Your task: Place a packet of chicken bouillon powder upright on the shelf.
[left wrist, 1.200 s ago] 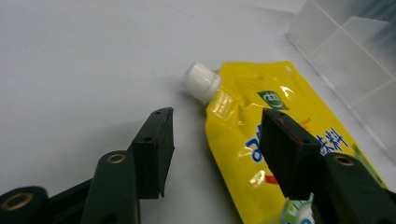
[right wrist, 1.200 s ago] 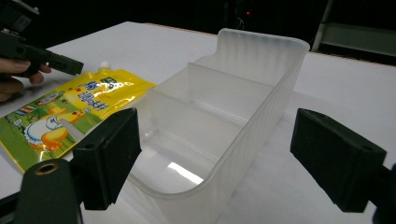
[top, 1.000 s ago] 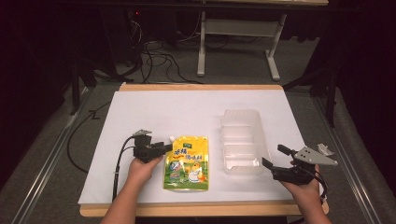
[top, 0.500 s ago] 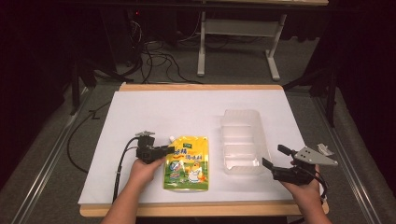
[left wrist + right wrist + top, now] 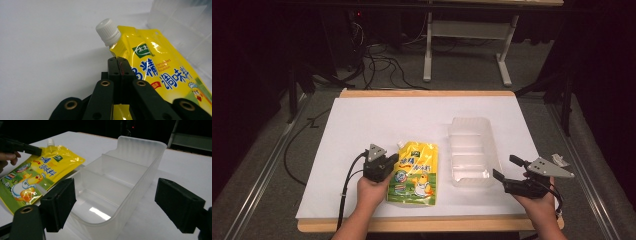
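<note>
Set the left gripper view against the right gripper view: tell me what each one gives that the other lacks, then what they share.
Left gripper view: the white cap in close detail, and the left gripper shut on the edge of the yellow pouch. Right gripper view: the clear tray's three empty compartments and the right gripper open around its near end. Both: pouch, tray and white table.

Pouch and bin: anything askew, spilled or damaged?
Nothing stands out. The yellow pouch lies flat on the white table, its white cap on, no spill visible. The left gripper is shut on its left edge. The clear bin stands upright and empty between the right gripper's open jaws.
</note>
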Motion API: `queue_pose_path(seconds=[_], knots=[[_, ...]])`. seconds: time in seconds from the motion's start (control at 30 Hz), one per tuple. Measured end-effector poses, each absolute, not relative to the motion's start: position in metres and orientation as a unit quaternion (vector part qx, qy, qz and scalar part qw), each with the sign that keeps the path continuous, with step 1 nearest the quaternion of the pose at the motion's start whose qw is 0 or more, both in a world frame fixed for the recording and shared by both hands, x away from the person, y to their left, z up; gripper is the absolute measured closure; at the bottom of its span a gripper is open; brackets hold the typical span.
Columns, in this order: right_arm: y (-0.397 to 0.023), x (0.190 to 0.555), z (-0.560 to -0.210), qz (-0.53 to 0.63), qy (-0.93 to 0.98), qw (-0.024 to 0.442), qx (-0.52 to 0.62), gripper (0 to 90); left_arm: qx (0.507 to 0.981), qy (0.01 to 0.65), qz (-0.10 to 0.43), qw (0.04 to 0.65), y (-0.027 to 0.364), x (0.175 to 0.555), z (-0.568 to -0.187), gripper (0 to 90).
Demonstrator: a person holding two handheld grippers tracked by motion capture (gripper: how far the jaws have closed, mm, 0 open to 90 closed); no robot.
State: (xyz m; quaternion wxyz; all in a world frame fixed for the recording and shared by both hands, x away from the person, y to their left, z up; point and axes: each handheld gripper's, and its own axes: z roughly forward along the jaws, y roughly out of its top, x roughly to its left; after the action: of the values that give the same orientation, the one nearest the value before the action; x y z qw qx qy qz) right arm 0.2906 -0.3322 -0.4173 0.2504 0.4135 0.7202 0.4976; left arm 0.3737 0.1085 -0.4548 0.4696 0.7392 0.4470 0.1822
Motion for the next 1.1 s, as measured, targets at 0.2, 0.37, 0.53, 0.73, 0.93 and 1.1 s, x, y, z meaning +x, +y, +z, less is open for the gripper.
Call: queue_pose_path(seconds=[0.2,0.37,0.53,0.73,0.93,1.1], knots=[[-0.333,0.290,-0.417,0.499,0.719,0.251,0.413,17.3,0.709,0.415,0.254,0.511,0.096,0.348,-0.434,90.0],[-0.333,0.290,-0.416,0.501,0.718,0.251,0.413,17.4,0.692,0.397,0.273,0.537,0.094,0.333,-0.426,90.0],[-0.333,0.289,-0.416,0.501,0.717,0.254,0.413,17.5,0.687,0.376,0.292,0.549,0.094,0.319,-0.419,90.0],[-0.334,0.288,-0.415,0.502,0.715,0.254,0.415,17.5,0.682,0.367,0.303,0.555,0.096,0.306,-0.414,90.0],[-0.334,0.288,-0.415,0.504,0.714,0.255,0.414,17.6,0.680,0.345,0.315,0.565,0.098,0.285,-0.407,90.0],[-0.332,0.286,-0.413,0.505,0.713,0.256,0.414,17.5,0.681,0.330,0.322,0.569,0.099,0.275,-0.404,90.0]])
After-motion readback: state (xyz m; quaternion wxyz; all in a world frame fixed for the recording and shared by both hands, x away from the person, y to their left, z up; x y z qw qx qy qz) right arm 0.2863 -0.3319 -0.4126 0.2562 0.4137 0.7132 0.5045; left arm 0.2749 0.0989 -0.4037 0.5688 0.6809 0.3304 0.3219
